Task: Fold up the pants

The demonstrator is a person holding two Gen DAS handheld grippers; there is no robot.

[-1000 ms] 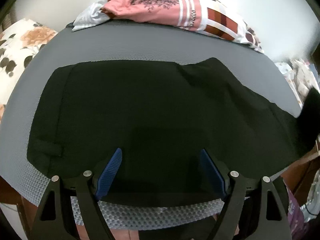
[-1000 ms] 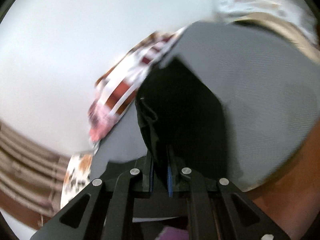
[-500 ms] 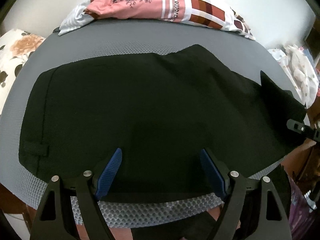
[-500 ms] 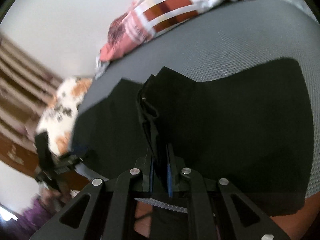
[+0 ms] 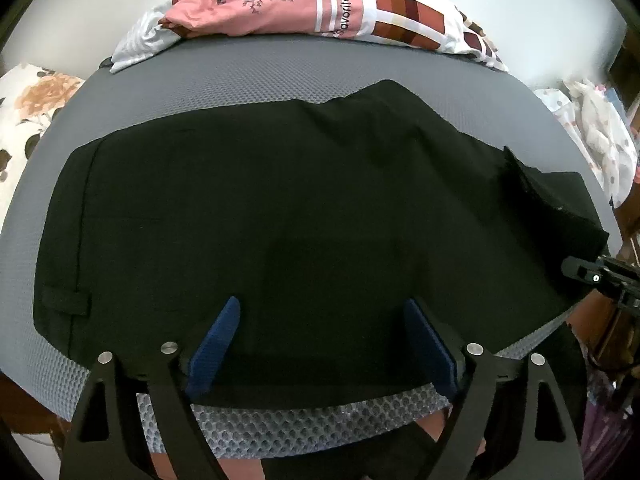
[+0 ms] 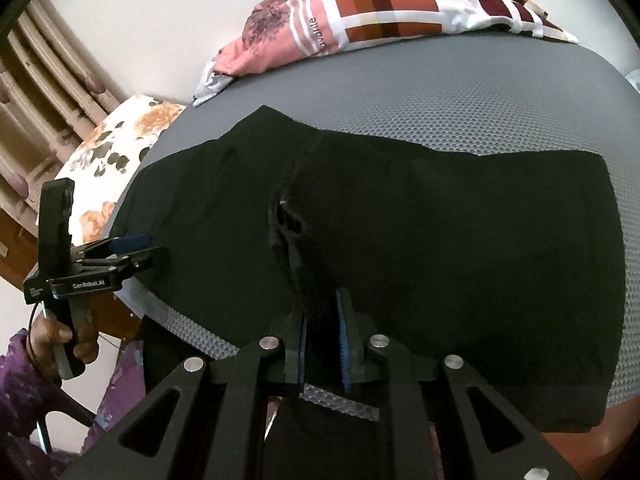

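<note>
The black pants lay spread across the grey mesh-covered table, filling the middle of the left wrist frame, with one end doubled over onto the rest at the right of that frame. In the right wrist view the doubled layer's bunched edge ran up from the lower centre. The right gripper had its fingers narrow with that edge of cloth between them; they had just been opening, and whether the pads still pressed the fabric could not be told. The left gripper hovered at the near hem in the lower centre of its frame, fingers wide and holding nothing, having just opened a little further. To finish the fold well, the laid-over end probably needed releasing flat, with its edges squared to the layer beneath and the ridge smoothed out. A pink and checked bundle of cloth sat at the table's far edge, upper centre.
</note>
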